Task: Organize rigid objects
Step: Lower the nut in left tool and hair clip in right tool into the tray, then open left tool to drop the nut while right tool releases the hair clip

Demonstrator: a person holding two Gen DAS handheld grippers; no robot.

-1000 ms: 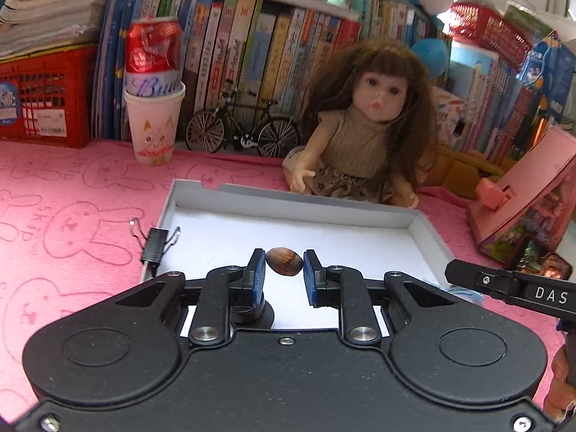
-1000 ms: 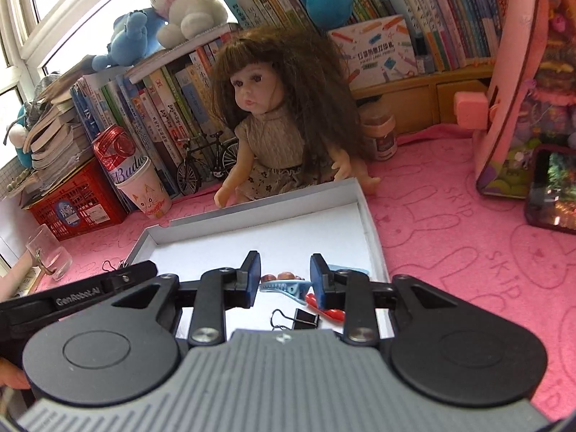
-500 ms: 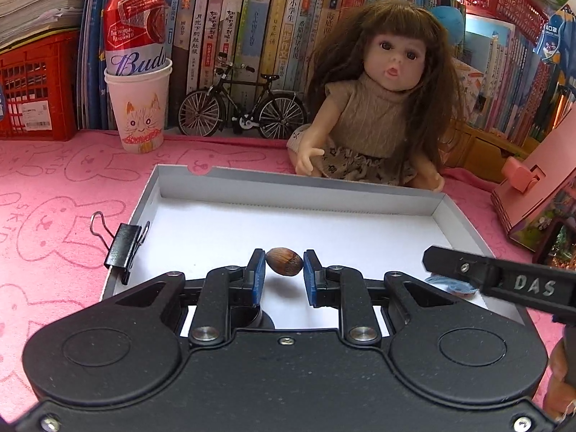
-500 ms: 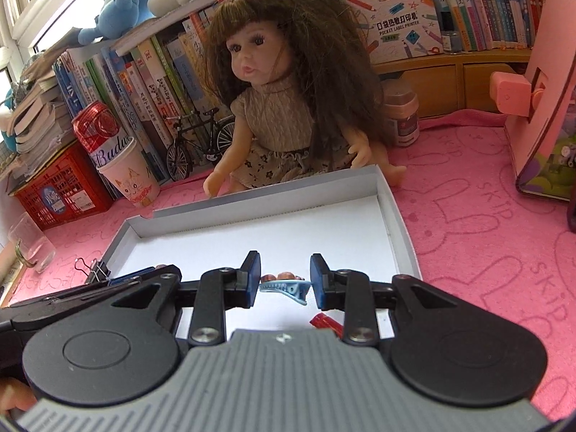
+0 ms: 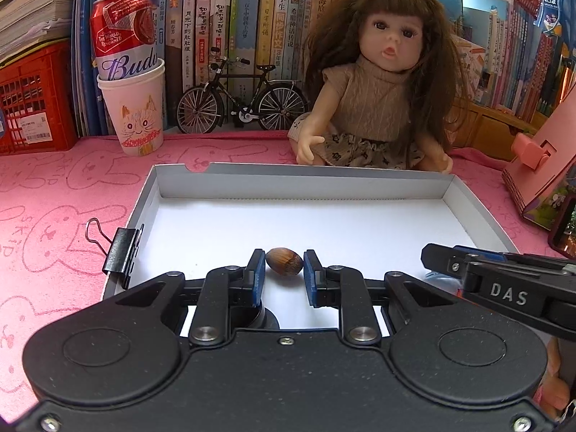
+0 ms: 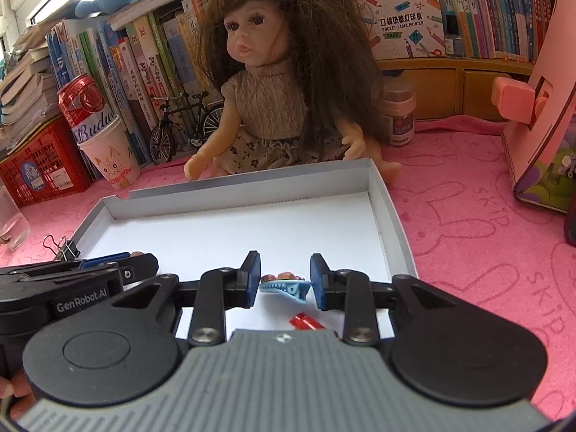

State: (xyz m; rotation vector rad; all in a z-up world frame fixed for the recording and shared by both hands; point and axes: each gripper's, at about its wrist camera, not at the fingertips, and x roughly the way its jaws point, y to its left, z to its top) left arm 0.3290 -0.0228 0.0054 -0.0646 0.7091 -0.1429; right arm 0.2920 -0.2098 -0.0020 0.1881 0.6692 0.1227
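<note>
While both tools have closed in on the white tray [image 5: 147, 194] since a second ago, so that the doll [image 5: 381, 82] and the bookshelf now loom larger in both wrist views, what each one carries has not changed. My left gripper [image 5: 284, 268] pinches a brown hazelnut [image 5: 284, 261] between its blue pads, held above the near part of the tray floor. My right gripper [image 6: 285, 275] has a light blue hair clip [image 6: 286, 286] between its fingers; the pads look set slightly apart from the clip's ends, so I cannot tell whether they grip it or merely straddle it.

A second ago a black binder clip showed under the right gripper; now the body of the tool cuts that spot off, and only the tip of a red object [image 6: 306, 322] peeks out by the tray's near edge. I cannot make out what it is. Something brownish sits just behind the hair clip, too hidden to name. Another binder clip [image 5: 120, 252] is clamped on the tray's left wall, handles pointing outward.

The tray lies on a pink cloth [image 5: 54, 223] printed with rabbit outlines. Behind it the doll sits against rows of books, with a model bicycle [image 5: 241, 104] beside her, a red can [image 5: 122, 46] standing in a paper cup [image 5: 135, 111], and a red crate [image 5: 32, 100] at the far left. A pink stand [image 6: 540, 108] rises on the right.
</note>
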